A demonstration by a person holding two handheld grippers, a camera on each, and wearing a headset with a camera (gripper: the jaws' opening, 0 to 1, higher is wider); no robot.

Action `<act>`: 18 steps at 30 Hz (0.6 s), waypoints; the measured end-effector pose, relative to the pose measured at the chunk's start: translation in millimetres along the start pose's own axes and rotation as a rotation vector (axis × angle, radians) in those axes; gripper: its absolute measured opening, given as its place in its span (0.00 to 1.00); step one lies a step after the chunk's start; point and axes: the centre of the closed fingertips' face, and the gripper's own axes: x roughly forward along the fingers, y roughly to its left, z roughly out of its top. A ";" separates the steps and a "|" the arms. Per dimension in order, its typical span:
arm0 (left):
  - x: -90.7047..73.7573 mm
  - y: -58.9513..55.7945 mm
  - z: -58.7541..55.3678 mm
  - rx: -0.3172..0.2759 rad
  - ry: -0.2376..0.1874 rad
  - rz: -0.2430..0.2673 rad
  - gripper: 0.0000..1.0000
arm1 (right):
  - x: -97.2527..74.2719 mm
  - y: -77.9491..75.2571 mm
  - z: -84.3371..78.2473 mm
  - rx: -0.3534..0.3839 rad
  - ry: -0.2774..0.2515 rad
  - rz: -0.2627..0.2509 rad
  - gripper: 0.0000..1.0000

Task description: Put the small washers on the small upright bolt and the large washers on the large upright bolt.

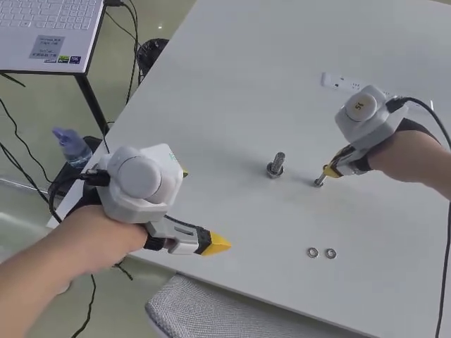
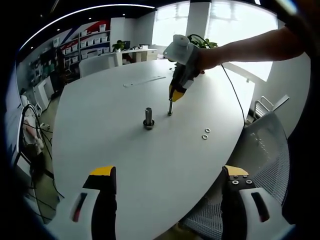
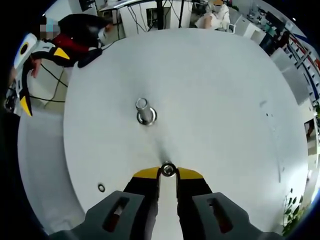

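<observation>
L: my left gripper [image 2: 169,172] gapes wide, empty, at the near edge of the white round table [image 1: 232,84] | R: my right gripper [image 3: 168,173] is pinched nearly closed on what looks like a small washer [image 3: 168,169] atop the small upright steel bolt [image 1: 319,182] | large upright steel bolt [image 1: 275,165] just beside | two loose silver washers [image 1: 312,252] lie nearer me

A white table [image 1: 268,63] stands on a pale green floor [image 1: 42,113]; 1 grey mesh chair [image 1: 204,313] sits at its edge; bright windows [image 2: 235,27] light the far wall
</observation>
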 end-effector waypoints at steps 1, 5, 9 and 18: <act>0.3 -0.2 0.4 0.000 -0.001 -0.001 0.87 | -0.6 0.5 -0.1 -0.001 -0.001 0.000 0.13; 2.6 -0.7 1.0 0.004 0.001 -0.005 0.86 | 2.4 -4.1 -3.2 -0.017 0.014 -0.004 0.13; 2.8 -0.9 2.5 0.004 -0.002 -0.006 0.86 | 1.6 -2.7 -3.3 -0.011 0.012 -0.005 0.13; -0.2 2.0 -1.5 0.000 0.007 0.000 0.86 | 7.6 -3.2 -5.3 -0.010 0.026 -0.002 0.13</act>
